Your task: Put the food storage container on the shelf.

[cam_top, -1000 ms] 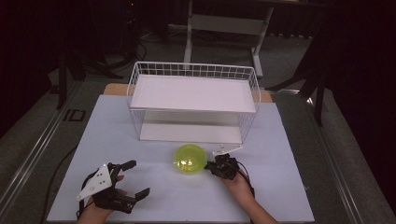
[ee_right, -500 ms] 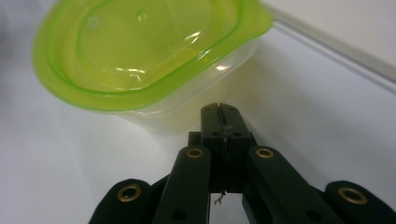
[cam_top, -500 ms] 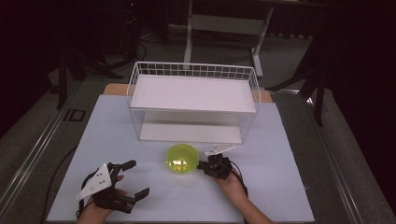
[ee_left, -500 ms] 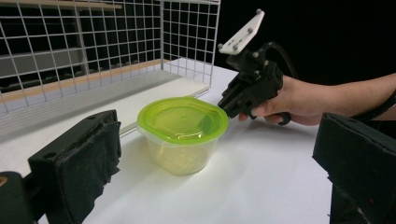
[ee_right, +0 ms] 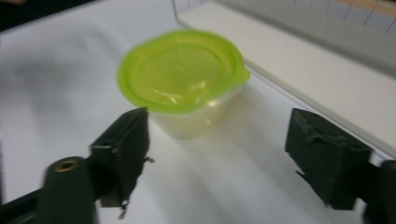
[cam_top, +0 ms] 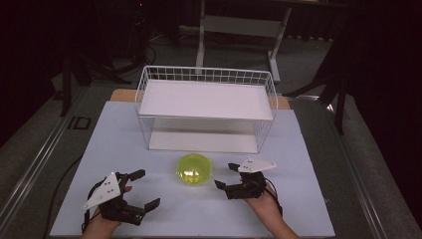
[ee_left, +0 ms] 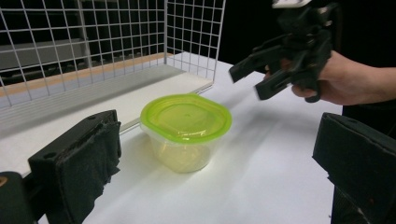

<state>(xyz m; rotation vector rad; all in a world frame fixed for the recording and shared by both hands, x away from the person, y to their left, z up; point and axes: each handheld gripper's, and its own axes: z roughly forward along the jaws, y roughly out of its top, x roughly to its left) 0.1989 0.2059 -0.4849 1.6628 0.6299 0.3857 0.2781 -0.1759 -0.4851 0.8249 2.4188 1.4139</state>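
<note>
The right hand-held gripper [cam_top: 225, 175] has just opened its jaws wide, nothing between them. The green-lidded tub [cam_top: 194, 169] sits on the desk [cam_top: 298, 209] at its nine o'clock. The left hand-held gripper [cam_top: 142, 189] waits open. Back away gently; don't bump it.

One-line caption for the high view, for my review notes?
Right gripper, jaws just opened, beside green-lidded container before wire basket.

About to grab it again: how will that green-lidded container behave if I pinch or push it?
The green-lidded container looks like thin clear plastic with nothing visible inside, so it is probably light and may flex under a hard pinch. Its walls taper toward the base, so the jaws might slip upward. On the smooth white table it would likely slide rather than tip.
</note>
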